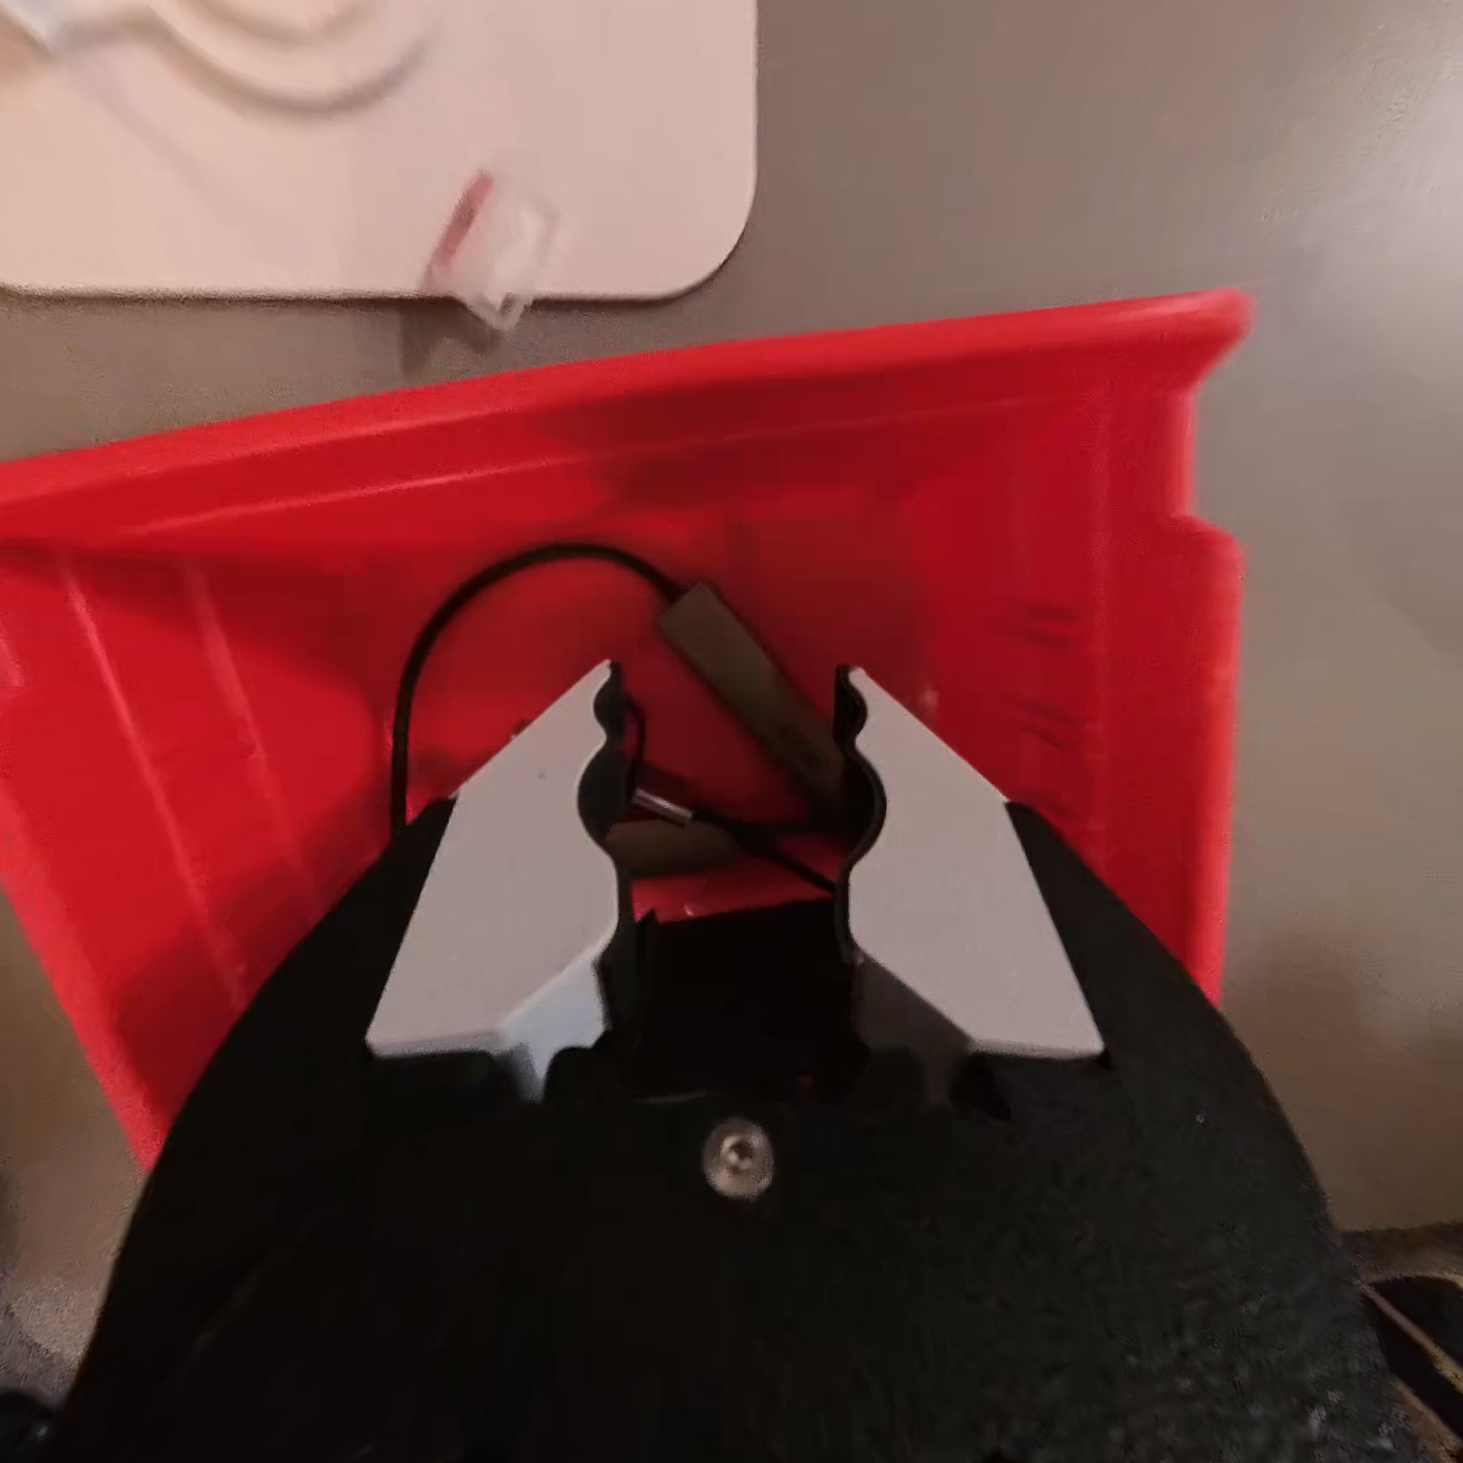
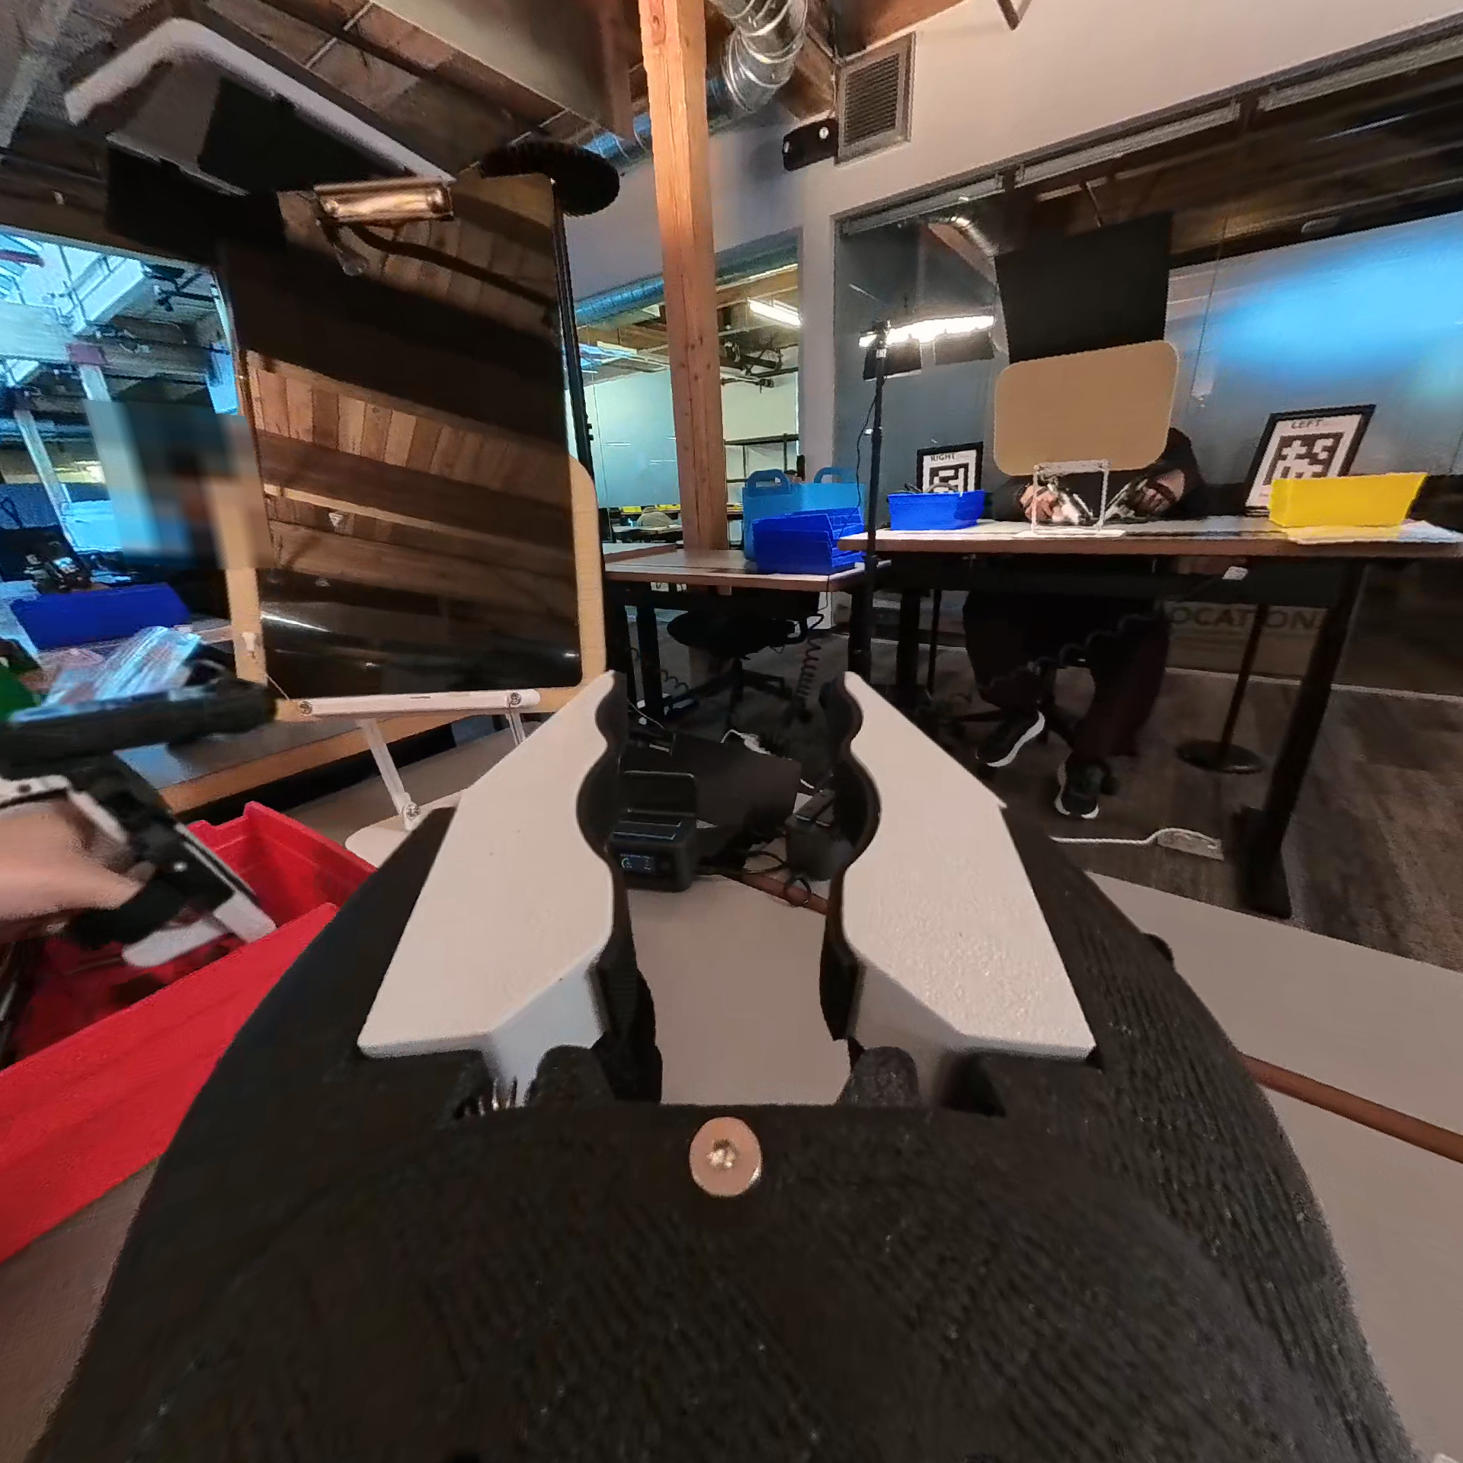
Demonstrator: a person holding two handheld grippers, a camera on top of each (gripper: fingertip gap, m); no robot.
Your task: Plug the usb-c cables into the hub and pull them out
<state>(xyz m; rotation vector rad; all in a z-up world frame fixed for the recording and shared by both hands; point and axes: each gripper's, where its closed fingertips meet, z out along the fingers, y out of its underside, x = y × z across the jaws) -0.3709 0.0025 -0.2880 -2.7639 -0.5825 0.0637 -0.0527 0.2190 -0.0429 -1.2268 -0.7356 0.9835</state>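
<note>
Dark slim hub, black cable, inside red bin

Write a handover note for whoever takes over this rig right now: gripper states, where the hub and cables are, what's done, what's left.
Left gripper: open, holding nothing, reaching down into the red plastic bin.
Right gripper: open, empty, held over the grey tabletop, away from the bin.
Slim dark grey hub lies slanted in the bin, its thin black cable looping left; a metal-tipped plug lies between the left fingers, untouched.
Done: nothing visibly plugged.
Left: grasp, plug in, pull out.
</note>
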